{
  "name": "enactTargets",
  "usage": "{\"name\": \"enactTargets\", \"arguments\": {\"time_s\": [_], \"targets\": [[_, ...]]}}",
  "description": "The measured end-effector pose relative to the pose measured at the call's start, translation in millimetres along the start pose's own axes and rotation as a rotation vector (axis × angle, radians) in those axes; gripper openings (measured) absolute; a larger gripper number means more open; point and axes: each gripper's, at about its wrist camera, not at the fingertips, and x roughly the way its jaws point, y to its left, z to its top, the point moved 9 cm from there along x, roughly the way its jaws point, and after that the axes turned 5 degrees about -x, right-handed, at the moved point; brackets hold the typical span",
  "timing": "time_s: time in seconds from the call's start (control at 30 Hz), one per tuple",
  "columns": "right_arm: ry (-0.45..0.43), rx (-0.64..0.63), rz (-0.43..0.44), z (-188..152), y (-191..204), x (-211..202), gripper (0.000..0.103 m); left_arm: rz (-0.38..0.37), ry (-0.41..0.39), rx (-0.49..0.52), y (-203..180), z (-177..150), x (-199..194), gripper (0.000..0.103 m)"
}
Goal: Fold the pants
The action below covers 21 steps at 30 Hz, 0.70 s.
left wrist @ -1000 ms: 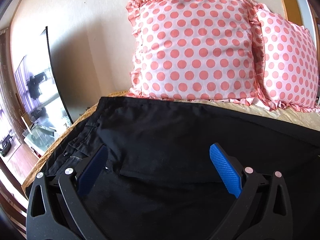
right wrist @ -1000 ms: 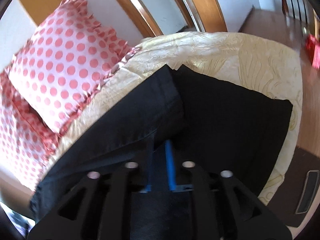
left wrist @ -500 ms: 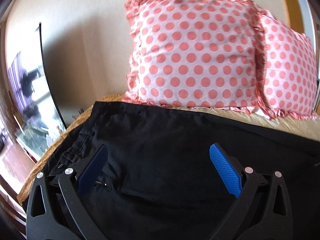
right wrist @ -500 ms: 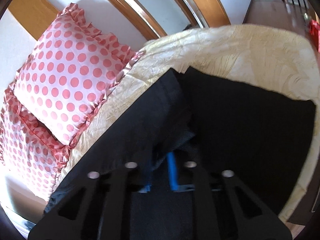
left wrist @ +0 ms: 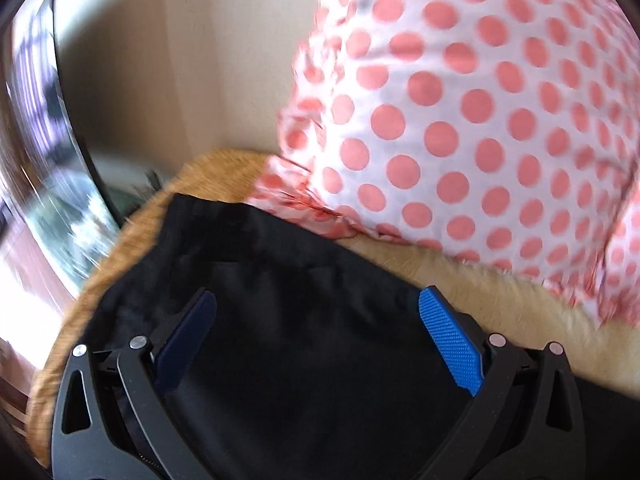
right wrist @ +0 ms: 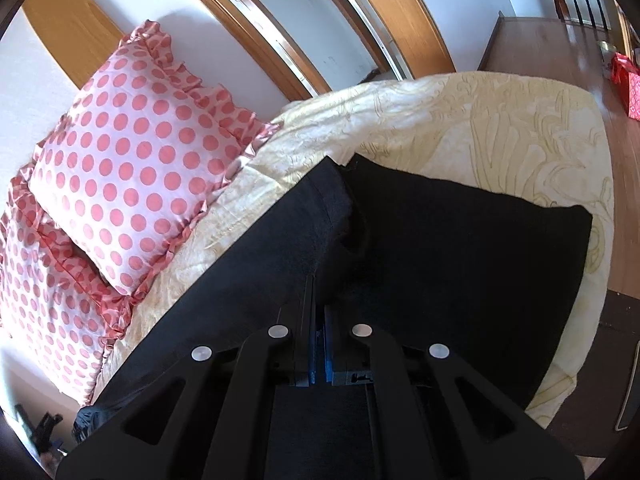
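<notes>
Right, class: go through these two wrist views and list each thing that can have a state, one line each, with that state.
black pants: spread on the bed, partly folded, one fold pinched up.
right gripper: shut on the pants fabric.
left gripper: open, nothing between its pads, pants beneath.
polka-dot pillows: propped against the wall at the head of the bed.
bedspread: laid over the bed, lightly wrinkled.
</notes>
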Motion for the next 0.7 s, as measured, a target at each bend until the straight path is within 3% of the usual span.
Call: {"name": "enactTargets", "arguments": {"time_s": [0.1, 0.13, 0.2, 0.4, 0.47, 0.5, 0.53, 0.6, 0.63, 0.7], "targets": [[-0.001, -0.024, -0.011, 1, 3, 0, 0.003, -0.002, 0.108, -0.072, -3, 9, 34, 0.097], [-0.002, -0.038, -0.018, 1, 4, 0, 0.003, 0.017, 0.143, -0.100, -1, 10, 46, 0.087], [-0.004, -0.060, -0.030, 2, 6, 0, 0.003, 0.046, 0.201, -0.140, 2, 11, 62, 0.079], [0.002, -0.088, -0.029, 4, 8, 1, 0.003, 0.180, 0.280, -0.188, 16, 10, 90, 0.076], [0.002, -0.099, -0.030, 4, 9, 1, 0.003, 0.188, 0.285, -0.216, 19, 10, 93, 0.065], [0.002, -0.101, -0.029, 4, 9, 2, 0.003, 0.197, 0.280, -0.228, 22, 10, 93, 0.055], [0.003, -0.101, -0.026, 5, 9, 2, 0.003, 0.200, 0.273, -0.231, 24, 10, 91, 0.037], [0.002, -0.098, -0.018, 6, 9, 2, 0.003, 0.149, 0.261, -0.236, 25, 10, 85, 0.016], [0.000, -0.097, -0.014, 6, 8, 2, 0.003, 0.142, 0.247, -0.239, 26, 9, 79, 0.009], [-0.005, -0.095, -0.004, 8, 9, 1, 0.003, 0.115, 0.198, -0.230, 30, 9, 61, 0.006]]}}
